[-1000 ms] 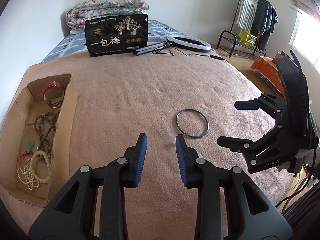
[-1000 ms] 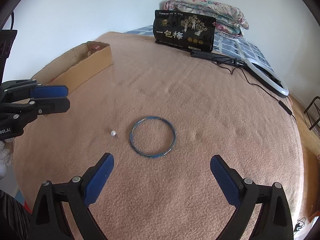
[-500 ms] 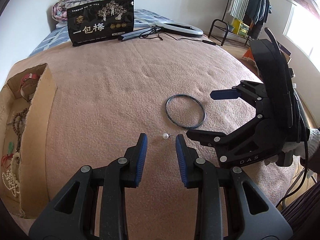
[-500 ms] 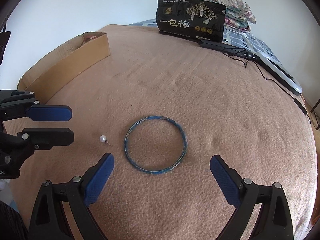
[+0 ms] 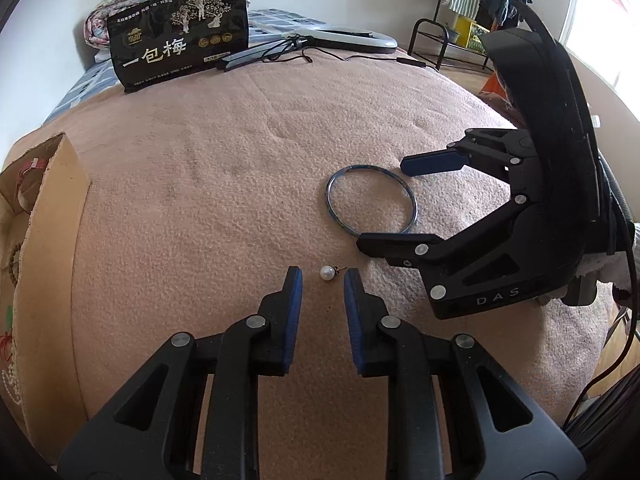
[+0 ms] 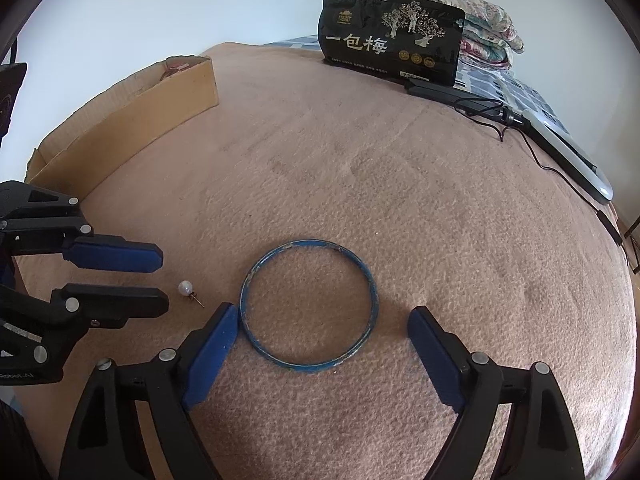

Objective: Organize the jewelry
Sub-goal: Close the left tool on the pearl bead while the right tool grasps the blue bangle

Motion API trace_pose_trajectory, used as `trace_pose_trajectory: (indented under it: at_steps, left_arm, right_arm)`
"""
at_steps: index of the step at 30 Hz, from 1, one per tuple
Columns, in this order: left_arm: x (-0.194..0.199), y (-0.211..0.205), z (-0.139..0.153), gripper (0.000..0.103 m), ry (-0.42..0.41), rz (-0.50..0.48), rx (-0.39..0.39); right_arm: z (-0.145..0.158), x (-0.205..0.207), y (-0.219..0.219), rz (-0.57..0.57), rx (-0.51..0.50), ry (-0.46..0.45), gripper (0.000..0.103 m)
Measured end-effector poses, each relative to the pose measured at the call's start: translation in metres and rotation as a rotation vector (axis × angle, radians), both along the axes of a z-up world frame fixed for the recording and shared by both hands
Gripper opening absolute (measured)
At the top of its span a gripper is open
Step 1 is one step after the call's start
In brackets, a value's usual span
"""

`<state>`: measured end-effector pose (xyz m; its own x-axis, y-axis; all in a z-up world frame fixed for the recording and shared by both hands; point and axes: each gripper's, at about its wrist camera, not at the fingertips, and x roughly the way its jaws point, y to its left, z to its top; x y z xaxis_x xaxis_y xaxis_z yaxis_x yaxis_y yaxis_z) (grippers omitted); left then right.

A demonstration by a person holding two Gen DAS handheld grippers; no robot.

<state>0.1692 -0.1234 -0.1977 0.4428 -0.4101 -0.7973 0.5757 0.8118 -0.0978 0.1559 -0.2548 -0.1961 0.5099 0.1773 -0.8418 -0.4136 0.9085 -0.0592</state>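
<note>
Pink blanket on bed: pearl earring just ahead of L claw, narrowly open, empty. Blue bangle at 12 o'clock of R claw, wide open, empty, left pad at rim. Advisable: centre pearl betw. pads, close gently; avoid post. Cardboard box at 9.

1. Pearl earring lies on bed, between tips of left tongs.
2. Bangle lies just right of earring, between fingers of right tongs.
3. Cardboard box sits at bed's left edge; snack bag stands behind, folded quilt behind it.
</note>
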Motion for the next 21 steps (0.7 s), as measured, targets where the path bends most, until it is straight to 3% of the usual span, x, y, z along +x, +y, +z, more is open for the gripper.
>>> trace_pose_trajectory:
  at_steps: [8, 16, 21]
  left_arm:
    - [0.005, -0.008, -0.008, 0.02, -0.004, -0.004, 0.02]
    - [0.01, -0.012, -0.012, 0.009, -0.012, -0.008, 0.03]
    - [0.008, -0.011, -0.012, 0.009, -0.02, 0.001, 0.024]
  right_arm:
    - [0.001, 0.009, -0.011, -0.008, 0.016, 0.004, 0.072]
    - [0.001, 0.011, -0.014, -0.01, 0.02, 0.004, 0.072]
    - [0.001, 0.011, -0.015, -0.013, 0.022, 0.001, 0.072]
